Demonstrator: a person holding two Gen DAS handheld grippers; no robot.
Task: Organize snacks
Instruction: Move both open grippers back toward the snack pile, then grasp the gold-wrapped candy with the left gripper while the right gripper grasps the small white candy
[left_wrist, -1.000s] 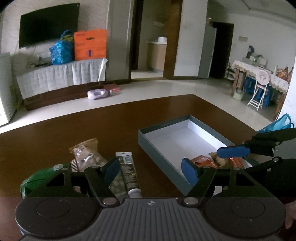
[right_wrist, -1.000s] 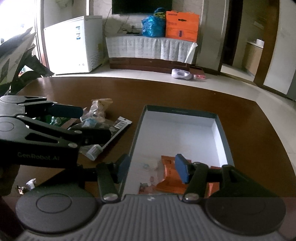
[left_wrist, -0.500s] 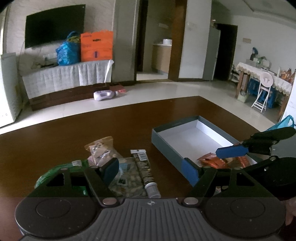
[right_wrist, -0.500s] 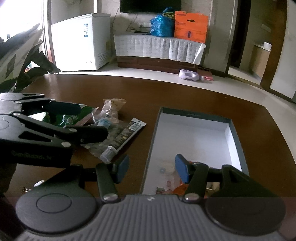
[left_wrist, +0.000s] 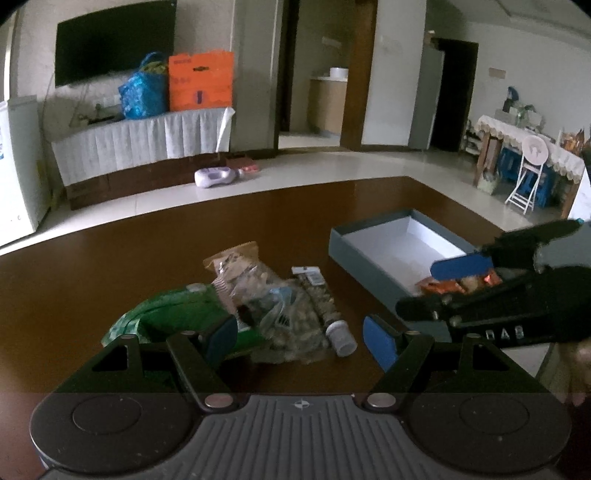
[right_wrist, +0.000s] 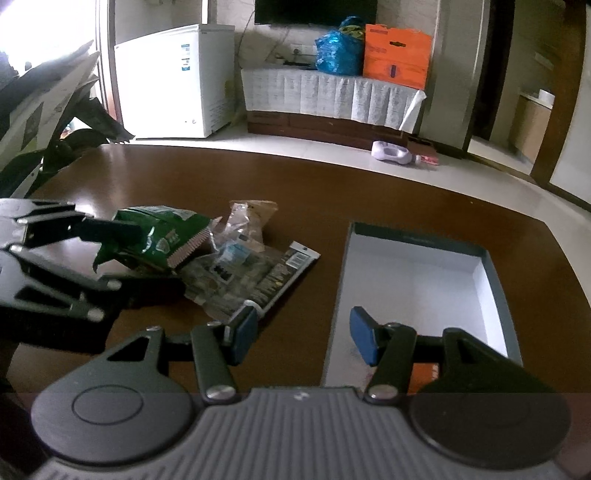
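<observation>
Both my views are dim indoors, lit only by daylight. In the right wrist view a window (right_wrist: 44, 33) at the upper left is blown out to pure white, and the white freezer (right_wrist: 177, 77) beside it glares. The dark table (right_wrist: 184, 177) carries a soft sheen there and a paler reflection along its far edge in the left wrist view. Fisheye bending curves the table edge and walls, and the corners fall to black. The left claw (right_wrist: 122, 254), seen from the right wrist camera, is slightly smeared. Snack wrappers (left_wrist: 280, 306) look soft and grainy, and the lower casing of each view sits in shade.
</observation>
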